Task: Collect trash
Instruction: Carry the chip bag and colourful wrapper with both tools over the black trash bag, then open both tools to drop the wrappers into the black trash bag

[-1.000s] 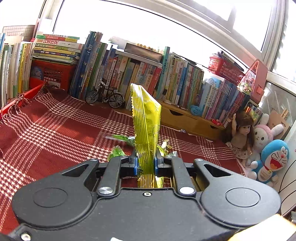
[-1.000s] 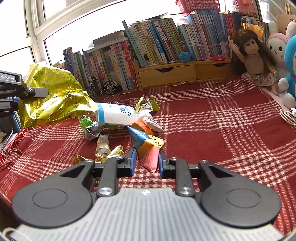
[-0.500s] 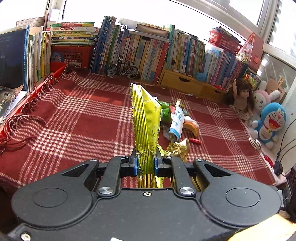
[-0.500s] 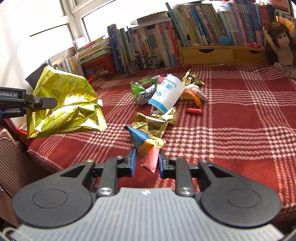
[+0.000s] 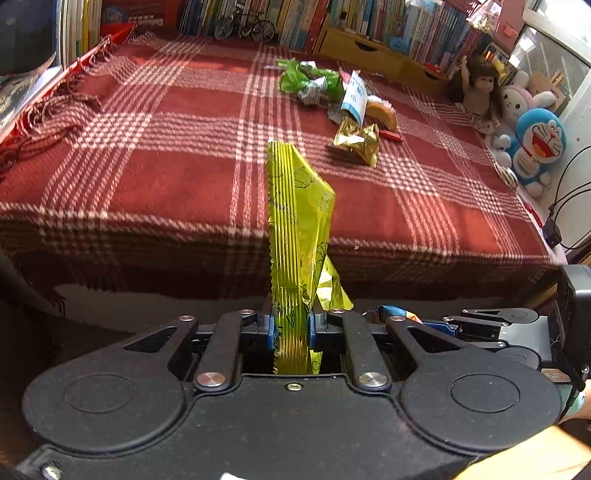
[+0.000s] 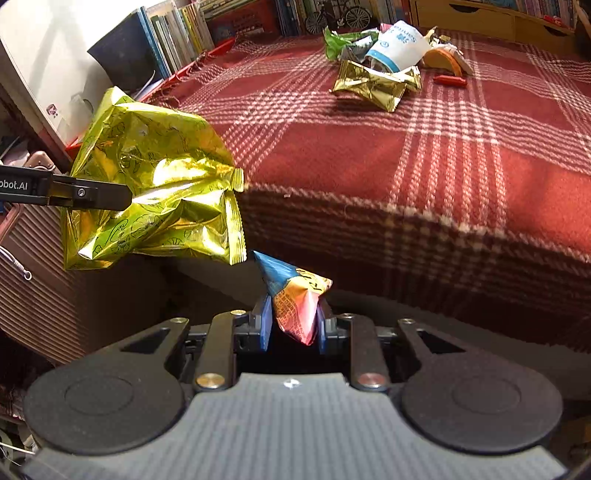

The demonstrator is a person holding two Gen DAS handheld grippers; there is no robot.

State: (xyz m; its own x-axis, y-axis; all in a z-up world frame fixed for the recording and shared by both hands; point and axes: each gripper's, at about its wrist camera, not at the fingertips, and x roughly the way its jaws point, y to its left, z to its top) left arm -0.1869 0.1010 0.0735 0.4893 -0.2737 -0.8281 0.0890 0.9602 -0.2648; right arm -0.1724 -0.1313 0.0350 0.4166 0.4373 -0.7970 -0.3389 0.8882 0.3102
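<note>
My left gripper (image 5: 290,328) is shut on a crinkled yellow-green foil bag (image 5: 297,236), held edge-on in front of the bed's near edge. In the right wrist view the same bag (image 6: 155,192) hangs at the left from the left gripper's fingers (image 6: 92,194). My right gripper (image 6: 291,325) is shut on a small blue, orange and pink wrapper (image 6: 295,299), below the bed's edge. More trash lies on the red plaid blanket (image 5: 166,177): a gold wrapper (image 5: 358,142), a green wrapper (image 5: 306,79), a white-and-blue pouch (image 5: 354,98) and a small red piece (image 5: 393,136).
Books (image 5: 369,18) line the far side with a toy bicycle (image 5: 245,26). A doll (image 5: 478,85) and plush toys (image 5: 539,147) sit at the right, with cables (image 5: 569,199) beside them. A brown ribbed case (image 6: 40,291) stands by the bed at the left.
Both grippers have pulled back from the bed and dropped lower, each keeping its wrapper. The blanket's front edge is now ahead of them, and the trash pile lies farther away.
</note>
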